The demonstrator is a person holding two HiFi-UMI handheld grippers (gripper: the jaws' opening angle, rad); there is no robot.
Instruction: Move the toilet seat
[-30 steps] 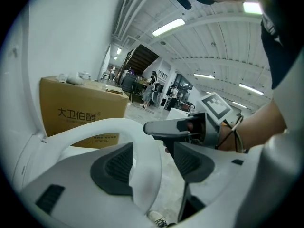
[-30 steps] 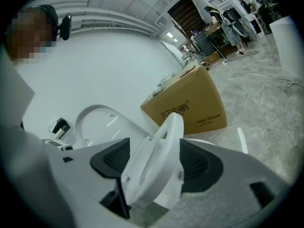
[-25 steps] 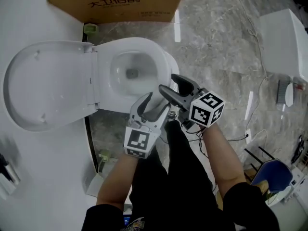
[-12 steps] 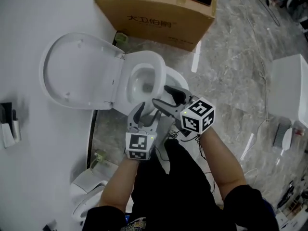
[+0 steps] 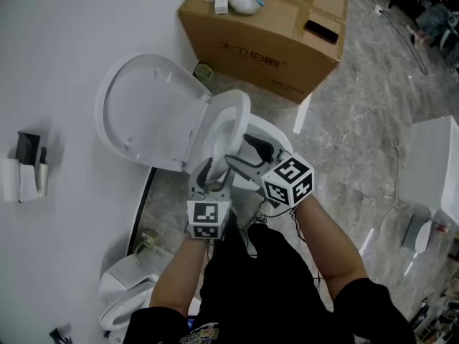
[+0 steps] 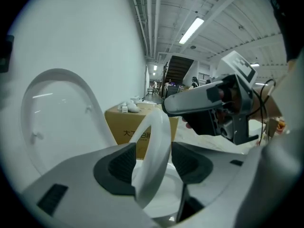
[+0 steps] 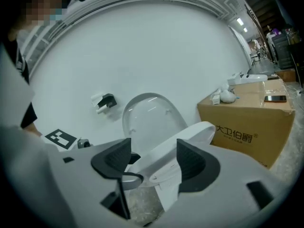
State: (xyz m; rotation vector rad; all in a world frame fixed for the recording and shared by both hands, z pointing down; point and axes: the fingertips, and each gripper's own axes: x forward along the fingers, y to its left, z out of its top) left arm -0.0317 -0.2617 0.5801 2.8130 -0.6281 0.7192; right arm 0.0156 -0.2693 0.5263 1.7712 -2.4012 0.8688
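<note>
The white oval plastic toilet seat is standing half-raised, tilting over the white ceramic bowl and well short of the upright white lid. The left gripper is straddling the seat's front rim. Its jaws have just been closing, and the pads are pressing on both faces. The right gripper is reaching in just beside it. Its jaws are wide and have just been opening further, with the seat running between them and touching one pad only. A brown cardboard box is sitting beyond the toilet.
</note>
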